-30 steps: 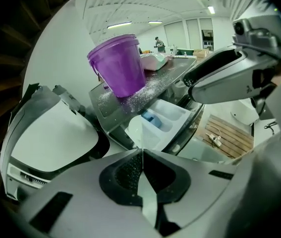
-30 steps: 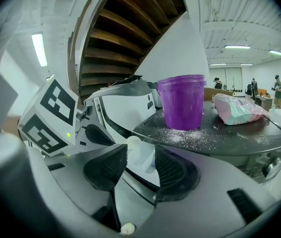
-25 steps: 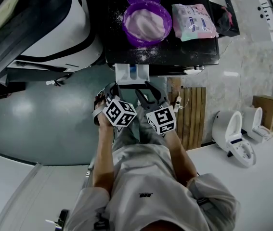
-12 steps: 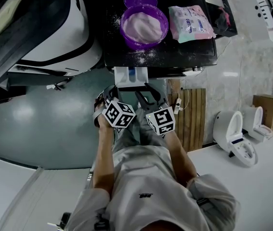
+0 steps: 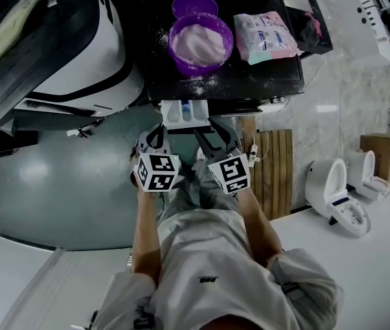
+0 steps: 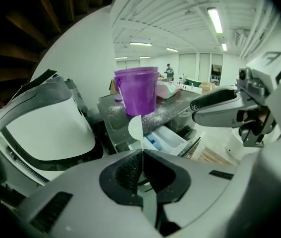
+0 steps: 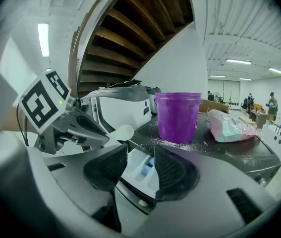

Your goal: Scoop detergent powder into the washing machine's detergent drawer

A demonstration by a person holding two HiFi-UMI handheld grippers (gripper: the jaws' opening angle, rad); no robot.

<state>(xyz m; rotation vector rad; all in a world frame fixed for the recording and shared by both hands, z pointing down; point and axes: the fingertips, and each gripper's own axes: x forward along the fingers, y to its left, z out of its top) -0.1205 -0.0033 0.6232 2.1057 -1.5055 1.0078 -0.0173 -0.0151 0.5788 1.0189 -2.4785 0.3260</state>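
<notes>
The white detergent drawer (image 5: pixel 184 113) stands pulled open from the black-topped washing machine (image 5: pixel 250 81). On that top sit a purple tub (image 5: pixel 200 43) of white powder, its lid (image 5: pixel 195 5) and a pastel detergent bag (image 5: pixel 267 36). My left gripper (image 5: pixel 158 133) hovers just before the drawer, shut on a white spoon (image 6: pixel 135 128) whose bowl sticks up past the jaws; the spoon (image 7: pixel 123 131) also shows in the right gripper view. My right gripper (image 5: pixel 212 132) is open beside it, with the drawer (image 7: pixel 141 167) visible through the gap between its jaws.
Spilled powder (image 5: pixel 198 84) dusts the machine top near the tub. A white and black appliance (image 5: pixel 64 47) stands to the left. A wooden slat panel (image 5: pixel 277 163), a white toilet (image 5: pixel 332 194) and a cardboard box (image 5: pixel 382 158) lie to the right.
My left gripper has shifted slightly left and back, its marker cube turning. The right gripper has hardly moved. The whole scene has slid up a little in the head view.
</notes>
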